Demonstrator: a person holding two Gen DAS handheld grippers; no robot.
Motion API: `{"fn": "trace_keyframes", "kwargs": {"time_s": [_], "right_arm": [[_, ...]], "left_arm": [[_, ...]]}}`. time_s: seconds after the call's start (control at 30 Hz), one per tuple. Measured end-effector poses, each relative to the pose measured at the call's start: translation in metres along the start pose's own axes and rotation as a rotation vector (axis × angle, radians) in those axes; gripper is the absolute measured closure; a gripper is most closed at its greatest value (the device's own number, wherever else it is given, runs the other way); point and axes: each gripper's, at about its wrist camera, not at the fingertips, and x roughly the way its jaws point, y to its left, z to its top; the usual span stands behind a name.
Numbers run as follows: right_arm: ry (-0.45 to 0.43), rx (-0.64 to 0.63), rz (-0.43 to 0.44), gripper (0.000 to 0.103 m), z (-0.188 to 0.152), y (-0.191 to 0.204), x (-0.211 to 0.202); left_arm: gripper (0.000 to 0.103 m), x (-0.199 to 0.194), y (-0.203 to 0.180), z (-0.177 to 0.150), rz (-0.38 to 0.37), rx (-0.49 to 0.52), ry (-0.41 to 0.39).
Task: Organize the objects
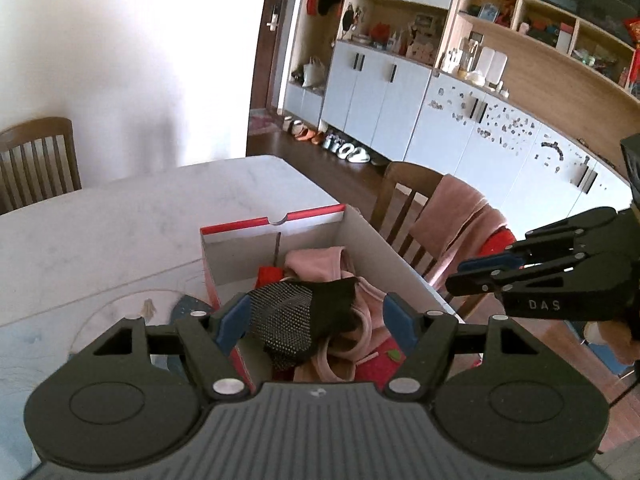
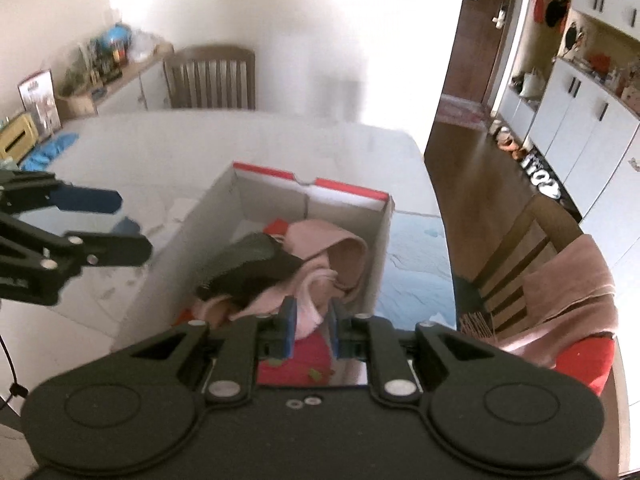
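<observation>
Left wrist view: left gripper (image 1: 316, 316) spread, empty | right gripper (image 2: 313, 330) nearly closed, holds nothing visible | black sock (image 1: 294, 320), pink garments (image 1: 348, 300) already inside shoebox (image 1: 384, 248) | remaining: nothing visible on table (image 1: 140, 216).

An open cardboard box (image 1: 372, 240) with white walls and a red-edged rim stands on a pale table, its lid off. Inside lies a loose heap of clothing – a black garment (image 1: 304, 312) with a mesh-textured patch is draped on top, crumpled and sagging over the pile. Beneath and beside it sits pink clothing (image 2: 332, 256), folded over itself with curved hems showing. Red fabric (image 2: 316, 356) lies at the bottom, visible at the near end and again toward the far end – all within the box walls
</observation>
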Motion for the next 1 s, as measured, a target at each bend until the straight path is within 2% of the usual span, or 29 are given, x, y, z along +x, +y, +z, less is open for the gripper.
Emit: {"fn": "trace_keyframes", "kwargs": {"time_s": [0.13, 0.23, 0.3, 0.4, 0.53, 0.7, 0.83, 1.0], "right_arm": [[-0.060, 0.016, -0.013, 0.083, -0.011, 0.014, -0.014], [-0.091, 0.037, 0.001, 0.075, -0.019, 0.023, -0.022], [-0.110, 0.041, 0.003, 0.064, -0.024, 0.030, -0.028], [-0.131, 0.076, 0.016, 0.056, -0.031, 0.035, -0.034], [-0.172, 0.116, 0.020, 0.047, -0.040, 0.041, -0.044], [-0.219, 0.103, 0.027, 0.032, -0.051, 0.053, -0.052], [-0.259, 0.127, 0.012, 0.026, -0.057, 0.058, -0.058], [-0.272, 0.134, 0.011, 0.025, -0.065, 0.063, -0.062]], "left_arm": [[0.020, -0.010, -0.001, -0.009, 0.008, 0.003, -0.017], [0.018, -0.016, -0.002, -0.016, 0.001, 0.010, -0.022], [0.015, -0.020, -0.002, -0.020, 0.006, 0.025, -0.028], [0.011, -0.025, -0.001, -0.026, 0.001, 0.027, -0.026], [0.000, -0.033, 0.001, -0.034, -0.024, 0.022, -0.025], [0.000, -0.040, 0.002, -0.040, -0.036, 0.022, -0.029], [0.000, -0.044, 0.003, -0.045, -0.041, 0.020, -0.031], [0.000, -0.048, 0.002, -0.052, -0.036, 0.038, -0.032]]}}
